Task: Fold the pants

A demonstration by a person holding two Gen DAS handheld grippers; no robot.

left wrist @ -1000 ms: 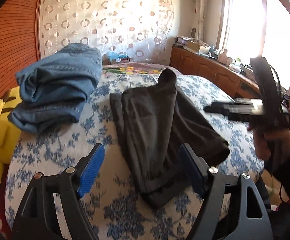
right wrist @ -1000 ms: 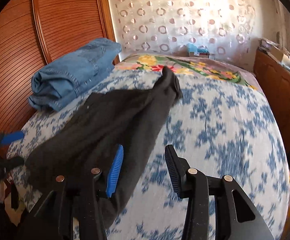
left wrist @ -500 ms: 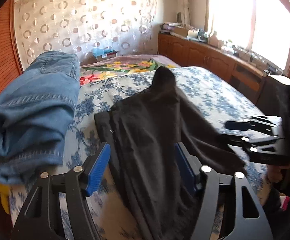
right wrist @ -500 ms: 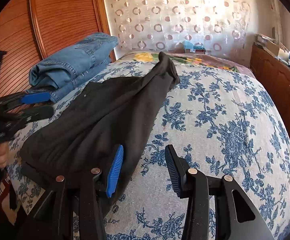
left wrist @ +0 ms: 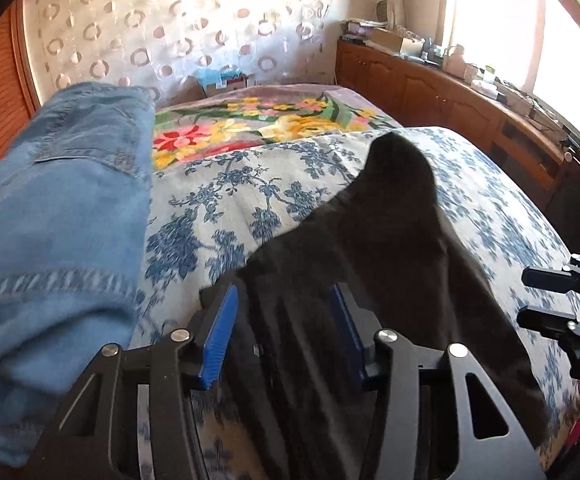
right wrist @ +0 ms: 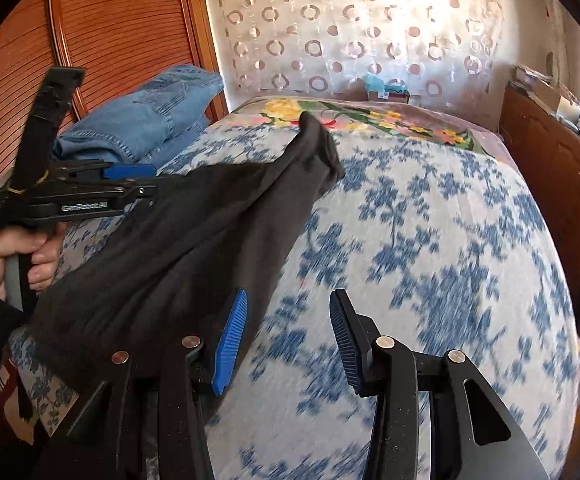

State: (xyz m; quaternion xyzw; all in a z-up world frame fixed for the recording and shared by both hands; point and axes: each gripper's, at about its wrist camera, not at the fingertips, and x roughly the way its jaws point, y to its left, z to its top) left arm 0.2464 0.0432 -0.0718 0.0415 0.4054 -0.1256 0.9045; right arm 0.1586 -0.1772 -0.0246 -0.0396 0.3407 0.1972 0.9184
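Observation:
Dark grey pants [left wrist: 386, 240] lie lengthwise on the blue-flowered bedspread [left wrist: 225, 196], one end bunched towards the headboard; they also show in the right wrist view [right wrist: 209, 232]. My left gripper [left wrist: 283, 330] is open, low over the pants' near end, fingers straddling the cloth. It also shows in the right wrist view [right wrist: 129, 180]. My right gripper [right wrist: 285, 336] is open at the pants' right edge, its left finger [right wrist: 231, 336] over the cloth; it also shows in the left wrist view [left wrist: 550, 300].
Folded blue jeans [left wrist: 57, 216] are stacked at the bed's left side, close to my left gripper. A floral blanket [left wrist: 265, 120] covers the far end. A wooden wardrobe [right wrist: 121, 40] stands at left, wooden cabinets [left wrist: 450, 96] under the window at right.
Both grippers have moved forward and lower over the near end of the pants. The left one now straddles the cloth. Both stay open.

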